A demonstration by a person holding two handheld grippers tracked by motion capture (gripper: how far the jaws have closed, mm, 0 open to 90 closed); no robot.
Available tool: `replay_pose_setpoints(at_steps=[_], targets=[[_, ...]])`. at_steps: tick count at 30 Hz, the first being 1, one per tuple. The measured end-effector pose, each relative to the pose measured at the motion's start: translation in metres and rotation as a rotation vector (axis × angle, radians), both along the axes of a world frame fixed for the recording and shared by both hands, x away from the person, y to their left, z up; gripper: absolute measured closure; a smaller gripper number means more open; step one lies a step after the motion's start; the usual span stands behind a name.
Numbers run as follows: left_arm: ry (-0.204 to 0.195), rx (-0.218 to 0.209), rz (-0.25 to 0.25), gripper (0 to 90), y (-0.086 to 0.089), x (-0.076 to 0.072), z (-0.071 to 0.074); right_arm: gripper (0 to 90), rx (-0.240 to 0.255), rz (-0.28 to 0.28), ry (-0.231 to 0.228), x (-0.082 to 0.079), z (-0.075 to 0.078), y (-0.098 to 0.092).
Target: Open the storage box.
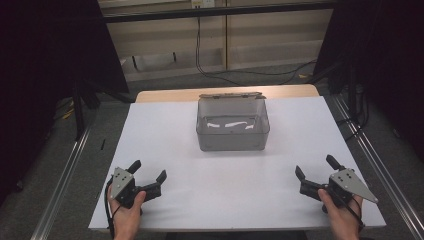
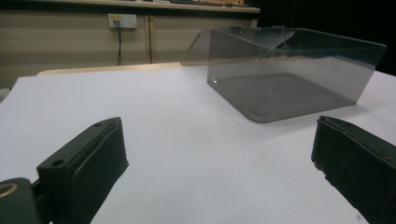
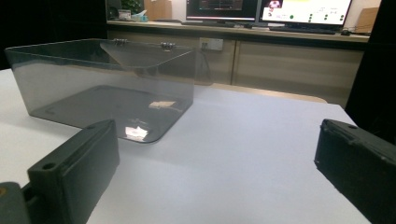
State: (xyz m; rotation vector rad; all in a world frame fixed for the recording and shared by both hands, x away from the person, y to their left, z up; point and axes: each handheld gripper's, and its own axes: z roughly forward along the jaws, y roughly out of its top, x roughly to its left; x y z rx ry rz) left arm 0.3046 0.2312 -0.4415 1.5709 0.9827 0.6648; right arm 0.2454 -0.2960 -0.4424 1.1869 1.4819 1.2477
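A clear grey plastic box [image 1: 232, 126] stands open on the white table top [image 1: 170, 130], its hinged lid tipped back behind it; nothing lies inside. The box [image 2: 285, 70] sits ahead and to the right in the left gripper view, and the box [image 3: 102, 84] sits ahead and to the left in the right gripper view. My left gripper [image 1: 148, 171] rests near the front left corner, open, jaws wide apart with bare table between them. My right gripper [image 1: 316, 167] rests near the front right corner, also open and holding nothing. Both are well short of the box.
The white sheet covers a wooden table whose far edge [image 1: 165, 94] shows behind the box. Metal rails [image 1: 65, 172] run along both sides. Cables [image 1: 220, 70] hang by the back wall. Monitors [image 3: 266, 9] stand on a counter beyond the table.
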Motion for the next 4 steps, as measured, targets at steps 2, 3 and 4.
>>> replay_pose_setpoints(at_steps=[2,3,4], targets=[[-0.002,0.001,0.003,3.0,0.0004,0.0009,0.0005,0.0,0.012,0.009,0.005,0.0013,-0.0005,0.0007],[-0.004,0.000,0.008,3.0,0.0003,0.0012,0.0006,0.0,0.011,0.008,0.009,0.0022,-0.0007,0.0010],[-0.004,0.001,0.011,3.0,0.0004,0.0014,0.0007,0.0,0.010,0.009,0.008,0.0031,-0.0011,0.0011]])
